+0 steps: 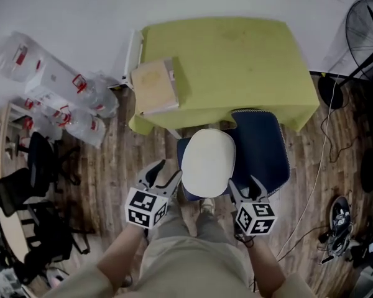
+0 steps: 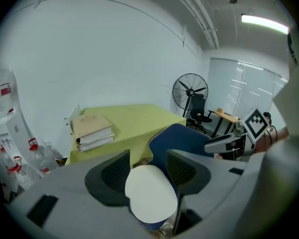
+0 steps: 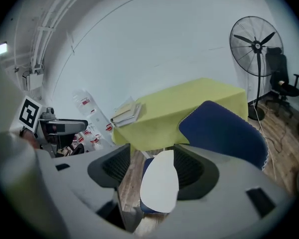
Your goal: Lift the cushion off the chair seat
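Left gripper (image 1: 166, 171) jaws apart, nothing clamped: the white cushion (image 1: 208, 162) lines up in the gap but lies beyond the pads. Right gripper (image 1: 244, 185) same, jaws spread and empty. The head view shows them flanking the cushion's near edge, one per side. Cushion lies on the seat of the blue chair (image 1: 264, 144) – chair tucked against the yellow-green table (image 1: 236, 61), books (image 1: 153, 87) on its left end

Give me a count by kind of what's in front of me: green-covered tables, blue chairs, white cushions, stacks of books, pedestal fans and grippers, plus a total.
Green-covered table: 1
Blue chair: 1
White cushion: 1
Stack of books: 1
Pedestal fan: 1
Grippers: 2, the left gripper and the right gripper
Total: 7
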Available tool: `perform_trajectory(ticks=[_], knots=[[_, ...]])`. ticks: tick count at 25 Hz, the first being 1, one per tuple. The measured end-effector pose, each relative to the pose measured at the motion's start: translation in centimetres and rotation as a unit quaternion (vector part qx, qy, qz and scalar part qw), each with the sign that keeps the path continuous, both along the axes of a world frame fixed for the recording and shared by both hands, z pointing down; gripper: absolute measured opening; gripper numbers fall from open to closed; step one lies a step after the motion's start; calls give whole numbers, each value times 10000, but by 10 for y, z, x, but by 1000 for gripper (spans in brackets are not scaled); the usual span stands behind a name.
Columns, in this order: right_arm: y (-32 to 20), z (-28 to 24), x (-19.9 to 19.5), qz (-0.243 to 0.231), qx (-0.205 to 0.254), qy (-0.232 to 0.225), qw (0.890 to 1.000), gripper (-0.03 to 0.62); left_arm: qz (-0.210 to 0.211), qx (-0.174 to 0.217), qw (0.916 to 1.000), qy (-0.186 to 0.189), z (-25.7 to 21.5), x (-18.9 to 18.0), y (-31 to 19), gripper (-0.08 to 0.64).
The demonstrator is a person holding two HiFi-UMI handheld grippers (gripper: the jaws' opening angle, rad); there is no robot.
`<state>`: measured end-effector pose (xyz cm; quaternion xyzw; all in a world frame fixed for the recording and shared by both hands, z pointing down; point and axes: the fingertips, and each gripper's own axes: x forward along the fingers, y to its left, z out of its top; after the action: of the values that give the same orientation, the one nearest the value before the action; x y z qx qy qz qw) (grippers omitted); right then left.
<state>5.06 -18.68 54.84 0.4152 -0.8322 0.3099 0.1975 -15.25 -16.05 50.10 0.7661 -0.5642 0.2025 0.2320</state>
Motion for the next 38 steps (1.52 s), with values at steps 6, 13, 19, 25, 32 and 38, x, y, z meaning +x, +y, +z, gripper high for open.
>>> perform_trajectory(ticks=[6, 13, 19, 25, 32, 38], knots=[[-24, 35, -12, 472, -232, 276, 9982, 273, 594, -485, 9971, 6, 48, -16, -35, 222], [-52, 87, -32, 1002, -519, 547, 9921, 282, 1419, -823, 9864, 112, 106, -19, -89, 229], [-63, 146, -31, 1262, -836, 813, 9851, 291, 1939, -1189, 9736, 209, 168, -12, -117, 233], [-67, 206, -25, 1387, -1103, 1026, 9788, 291, 2054, -1551, 9661, 219, 241, -16, -125, 235], [-58, 274, -12, 1564, -1402, 1124, 9712, 295, 1788, -2184, 9591, 199, 329, -32, -116, 244], [-55, 334, -11, 1266, -1354, 1655, 9686, 301, 1525, -2822, 9465, 365, 400, -35, -100, 262]])
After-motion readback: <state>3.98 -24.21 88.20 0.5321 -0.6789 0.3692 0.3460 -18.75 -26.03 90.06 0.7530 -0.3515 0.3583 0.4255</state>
